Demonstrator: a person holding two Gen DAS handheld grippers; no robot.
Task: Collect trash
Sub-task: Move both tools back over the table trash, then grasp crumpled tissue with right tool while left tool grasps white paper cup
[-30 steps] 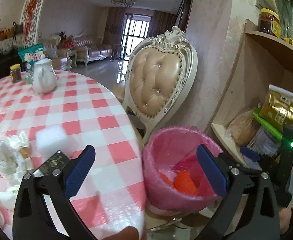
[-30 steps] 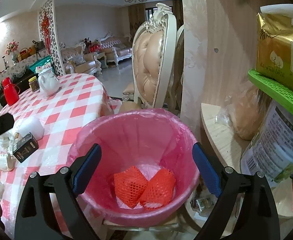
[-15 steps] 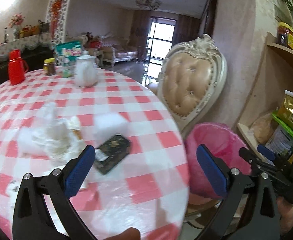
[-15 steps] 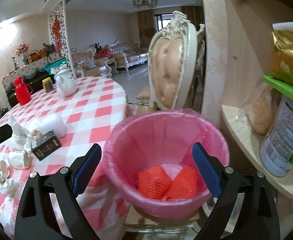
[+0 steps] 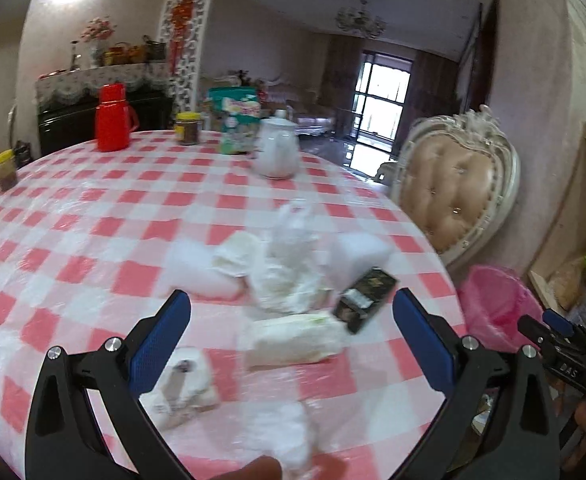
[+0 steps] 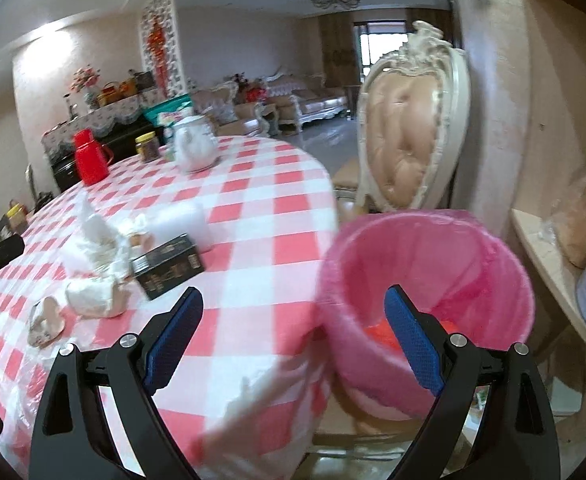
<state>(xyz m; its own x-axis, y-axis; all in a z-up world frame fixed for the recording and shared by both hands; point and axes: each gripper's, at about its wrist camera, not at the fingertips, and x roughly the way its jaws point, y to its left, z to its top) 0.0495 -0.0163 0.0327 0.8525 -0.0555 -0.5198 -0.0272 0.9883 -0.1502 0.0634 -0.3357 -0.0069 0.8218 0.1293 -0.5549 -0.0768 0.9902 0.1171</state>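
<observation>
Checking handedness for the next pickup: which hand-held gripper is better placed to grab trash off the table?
Left, probably. The left hand-held gripper is open over the crumpled tissues and dark box; the right hand-held gripper, also open, faces the pink bin.

Each gripper, the left gripper (image 5: 292, 326) and the right gripper (image 6: 293, 334), is built of two black arms pinned with silver screws. Its fingers (image 5: 160, 342) are faced with blue dimpled pads. White lettering is seen on the right one's black side.
</observation>
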